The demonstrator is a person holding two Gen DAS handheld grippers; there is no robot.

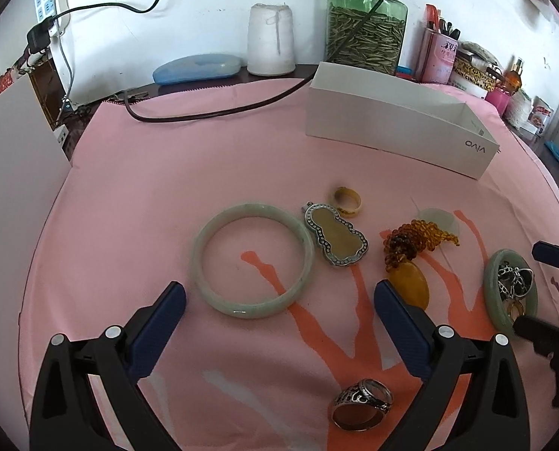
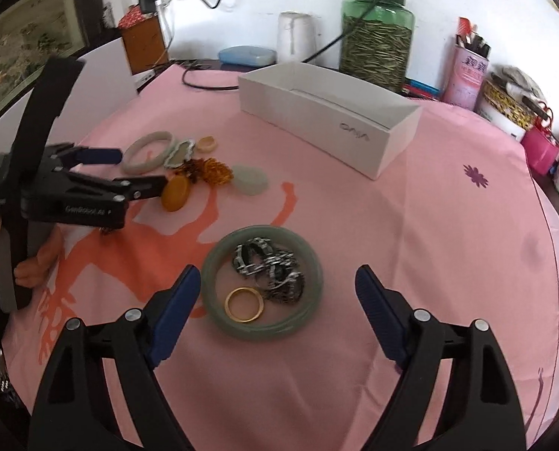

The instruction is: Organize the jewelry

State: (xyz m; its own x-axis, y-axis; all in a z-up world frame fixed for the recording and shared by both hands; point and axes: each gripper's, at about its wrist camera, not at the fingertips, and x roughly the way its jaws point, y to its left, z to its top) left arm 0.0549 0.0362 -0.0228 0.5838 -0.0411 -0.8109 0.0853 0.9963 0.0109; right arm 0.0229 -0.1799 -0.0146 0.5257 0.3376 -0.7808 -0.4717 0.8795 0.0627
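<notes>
Nothing seems sorted yet: all jewelry lies on the pink cloth (image 1: 166, 188), the white box (image 2: 354, 143) looks empty; both claws, left gripper (image 1: 279, 300) and right gripper (image 2: 277, 285), stand open, gripping nothing

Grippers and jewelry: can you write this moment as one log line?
left gripper: open, empty | right gripper: open, empty | bangle: on cloth | box: no jewelry visible

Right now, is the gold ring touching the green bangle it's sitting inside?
Touching. In the right wrist view the gold ring lies inside the green bangle, its lower edge resting against the bangle's inner rim with no cloth visible between them.
</notes>
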